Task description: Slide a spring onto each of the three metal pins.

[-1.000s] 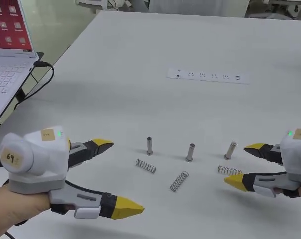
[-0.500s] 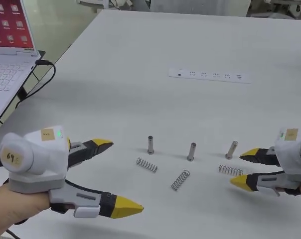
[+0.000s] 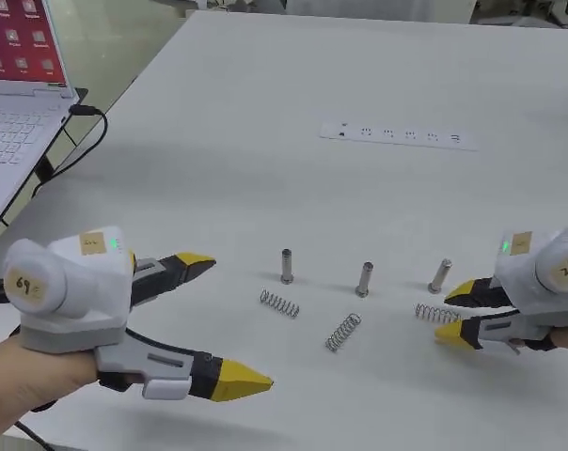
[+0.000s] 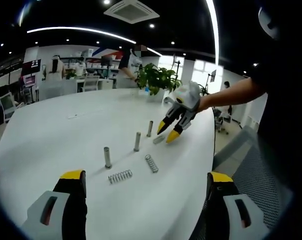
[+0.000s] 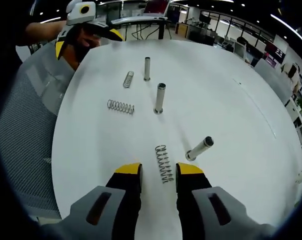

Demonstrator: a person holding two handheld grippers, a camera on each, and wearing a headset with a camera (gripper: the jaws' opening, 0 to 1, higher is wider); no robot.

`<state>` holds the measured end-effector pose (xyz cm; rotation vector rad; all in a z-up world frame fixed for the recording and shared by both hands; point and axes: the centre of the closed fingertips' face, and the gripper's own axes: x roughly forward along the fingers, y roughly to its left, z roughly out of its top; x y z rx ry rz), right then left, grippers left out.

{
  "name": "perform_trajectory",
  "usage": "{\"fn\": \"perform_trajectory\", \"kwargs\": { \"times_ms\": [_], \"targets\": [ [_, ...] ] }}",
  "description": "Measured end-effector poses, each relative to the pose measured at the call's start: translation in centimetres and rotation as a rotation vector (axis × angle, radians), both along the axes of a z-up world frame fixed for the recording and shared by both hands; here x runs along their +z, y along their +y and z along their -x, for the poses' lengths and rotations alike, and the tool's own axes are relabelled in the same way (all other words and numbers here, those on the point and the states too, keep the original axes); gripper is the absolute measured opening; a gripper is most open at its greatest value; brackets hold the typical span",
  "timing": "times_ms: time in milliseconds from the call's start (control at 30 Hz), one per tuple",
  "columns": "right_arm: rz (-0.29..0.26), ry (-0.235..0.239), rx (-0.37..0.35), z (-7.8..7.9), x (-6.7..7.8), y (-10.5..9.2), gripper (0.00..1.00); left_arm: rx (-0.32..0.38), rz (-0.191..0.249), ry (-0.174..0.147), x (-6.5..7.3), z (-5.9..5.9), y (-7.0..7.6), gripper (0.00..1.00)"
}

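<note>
Right tongs (image 3: pixel 450 315), narrowly open and empty, are straddling the near end of a spring (image 5: pixel 163 163) lying lengthwise along their gap; left tongs (image 3: pixel 232 321) are gaping wide, empty.

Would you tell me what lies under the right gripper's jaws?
A spring lies on the table between the right gripper's open jaw tips, not gripped. The table under the gripper's body is covered.

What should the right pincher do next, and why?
Probably close the right gripper on the spring. Its yellow tips sit on either side of the spring's near end with gaps showing, so nothing is gripped yet. The pin just beside it is bare, so this spring looks like the one to lift first.
</note>
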<state>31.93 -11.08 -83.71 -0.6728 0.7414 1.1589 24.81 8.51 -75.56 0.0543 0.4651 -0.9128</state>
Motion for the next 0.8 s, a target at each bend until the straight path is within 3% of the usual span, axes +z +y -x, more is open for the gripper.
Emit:
{"fn": "perform_trajectory", "kwargs": {
  "times_ms": [233, 800],
  "targets": [
    [0.021, 0.021, 0.004, -0.5, -0.7, -0.3, 0.22, -0.004, -0.001, -0.001, 0.0, 0.0, -0.1, 0.98],
    [0.077, 0.021, 0.038, -0.6, -1.5, -0.7, 0.13, -0.003, 0.000, -0.003, 0.0, 0.0, -0.1, 0.98]
  ]
}}
